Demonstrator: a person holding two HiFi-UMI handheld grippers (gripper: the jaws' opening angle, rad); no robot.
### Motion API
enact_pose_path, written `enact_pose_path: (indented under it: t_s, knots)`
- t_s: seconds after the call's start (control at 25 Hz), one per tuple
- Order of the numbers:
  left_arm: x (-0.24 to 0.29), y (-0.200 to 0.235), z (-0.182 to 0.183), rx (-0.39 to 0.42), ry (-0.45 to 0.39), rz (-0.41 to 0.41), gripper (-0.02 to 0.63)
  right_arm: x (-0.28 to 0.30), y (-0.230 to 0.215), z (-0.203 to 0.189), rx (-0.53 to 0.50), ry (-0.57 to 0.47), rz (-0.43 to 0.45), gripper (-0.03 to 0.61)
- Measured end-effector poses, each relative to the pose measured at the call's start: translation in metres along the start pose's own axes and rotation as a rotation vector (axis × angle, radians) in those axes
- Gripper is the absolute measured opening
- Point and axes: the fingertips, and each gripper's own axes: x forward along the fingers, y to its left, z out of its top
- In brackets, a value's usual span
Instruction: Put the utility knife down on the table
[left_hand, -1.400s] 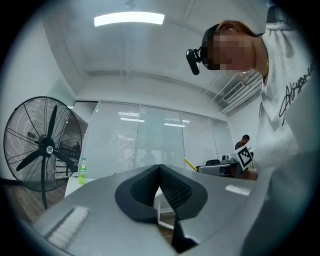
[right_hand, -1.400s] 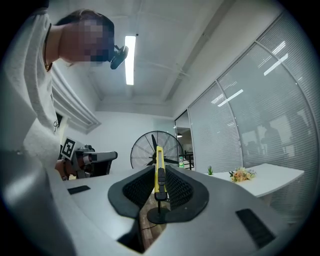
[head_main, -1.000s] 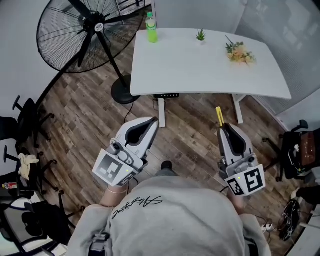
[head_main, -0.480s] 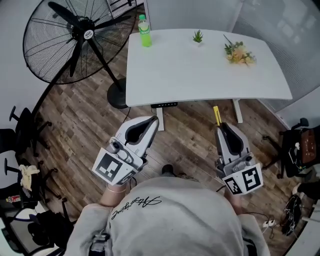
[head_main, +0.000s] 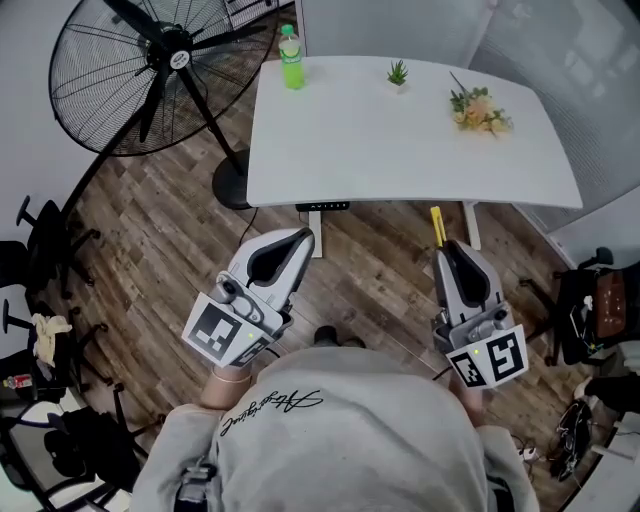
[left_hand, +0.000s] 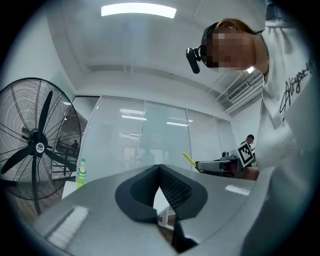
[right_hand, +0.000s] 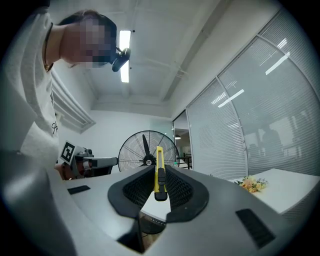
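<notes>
The right gripper (head_main: 447, 250) has its jaws clamped on the yellow knife (head_main: 437, 226), whose end sticks out past the tips toward the table (head_main: 400, 150); the knife hangs over the floor (head_main: 370, 275), just short of the table's near edge; the left gripper (head_main: 300, 238) has its jaws closed tip to tip, nothing between them; a bottle (head_main: 290, 58), a plant (head_main: 398, 73) and flowers (head_main: 478, 110) sit along the far edge.

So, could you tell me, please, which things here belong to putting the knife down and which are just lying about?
Job: yellow utility knife, right gripper clamping it, white table.
Lying about: green plastic bottle, small potted plant, orange flower bunch, black floor fan.
</notes>
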Motion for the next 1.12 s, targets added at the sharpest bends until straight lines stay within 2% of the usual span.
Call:
enact_pose_path:
  t_s: [0.32, 0.76, 1.12]
  knots:
    - [-0.002, 0.008, -0.001, 0.011, 0.006, -0.022, -0.001, 0.003, 0.003, -0.005, 0.002, 0.002, -0.024, 0.067]
    - [-0.002, 0.023, -0.020, -0.008, 0.043, -0.096, -0.001, 0.008, 0.012, -0.021, 0.021, 0.025, -0.088, 0.067]
    - [0.029, 0.056, -0.029, -0.001, 0.044, -0.048, -0.002, 0.048, -0.026, -0.022, -0.007, 0.016, -0.047, 0.067]
